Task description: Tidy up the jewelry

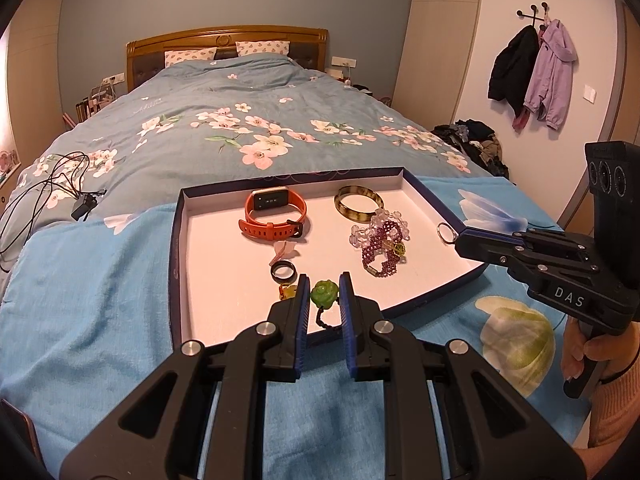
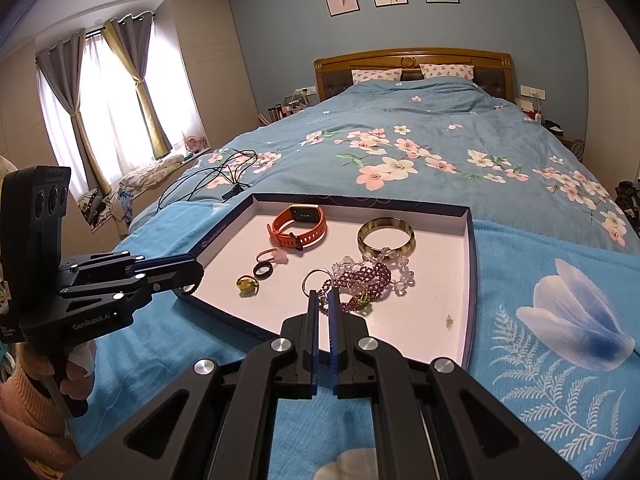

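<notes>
— What is held by the left gripper (image 1: 324,294)?
— A green flower charm (image 1: 324,293) on a dark cord is gripped between its blue pads, above the near edge of the tray (image 1: 208,280).
— And the right gripper (image 1: 460,237)?
— A metal ring (image 1: 445,232) is pinched at its closed tip. An orange watch (image 1: 275,216), a bangle (image 1: 359,203) and beaded bracelets (image 1: 380,242) are laid in the tray.

On the bed (image 1: 248,92), near its foot: a towel (image 1: 80,280), and on the towel a tray (image 1: 178,240). In the tray, at the back: a watch (image 1: 276,216) on the left, a bangle (image 1: 359,203) on the right. Just in front of the bangle: a bead pile (image 1: 380,244). In front of the watch: a small ring (image 1: 283,271). Left of the tray, on the bed: cables (image 1: 56,184).
</notes>
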### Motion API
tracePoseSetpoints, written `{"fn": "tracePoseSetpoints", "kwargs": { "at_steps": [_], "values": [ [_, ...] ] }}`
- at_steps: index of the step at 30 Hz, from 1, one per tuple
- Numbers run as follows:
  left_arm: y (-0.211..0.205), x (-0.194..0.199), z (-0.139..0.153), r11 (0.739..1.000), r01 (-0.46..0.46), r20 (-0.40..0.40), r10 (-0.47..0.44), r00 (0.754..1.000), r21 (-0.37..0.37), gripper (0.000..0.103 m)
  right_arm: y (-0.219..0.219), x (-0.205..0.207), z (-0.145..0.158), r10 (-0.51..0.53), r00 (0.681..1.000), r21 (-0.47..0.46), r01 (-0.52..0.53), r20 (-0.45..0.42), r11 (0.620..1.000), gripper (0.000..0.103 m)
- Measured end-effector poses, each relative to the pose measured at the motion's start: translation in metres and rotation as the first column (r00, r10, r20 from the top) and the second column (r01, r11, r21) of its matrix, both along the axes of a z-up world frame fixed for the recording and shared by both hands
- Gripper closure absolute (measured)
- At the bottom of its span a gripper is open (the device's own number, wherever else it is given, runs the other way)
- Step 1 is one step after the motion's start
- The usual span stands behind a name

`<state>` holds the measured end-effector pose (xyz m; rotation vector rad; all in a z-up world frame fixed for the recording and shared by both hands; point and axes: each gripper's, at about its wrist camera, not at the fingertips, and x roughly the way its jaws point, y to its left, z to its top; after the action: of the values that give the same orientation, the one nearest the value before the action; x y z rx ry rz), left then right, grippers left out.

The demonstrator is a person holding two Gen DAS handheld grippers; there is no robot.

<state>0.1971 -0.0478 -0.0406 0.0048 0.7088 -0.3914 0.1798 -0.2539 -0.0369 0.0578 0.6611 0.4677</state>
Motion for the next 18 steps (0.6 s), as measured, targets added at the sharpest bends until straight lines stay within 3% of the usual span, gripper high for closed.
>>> {"fn": "tracePoseSetpoints", "kwargs": {
  "at_steps": [18],
  "values": [
    [0.0, 0.013, -0.001, 1.0, -0.008, -0.013, 0.008, 1.0, -0.002, 0.088, -0.002, 0.014, -0.005, -0.009, 1.0, -0.002, 0.009, -0.014, 1.0, 0.1]
  ]
}}
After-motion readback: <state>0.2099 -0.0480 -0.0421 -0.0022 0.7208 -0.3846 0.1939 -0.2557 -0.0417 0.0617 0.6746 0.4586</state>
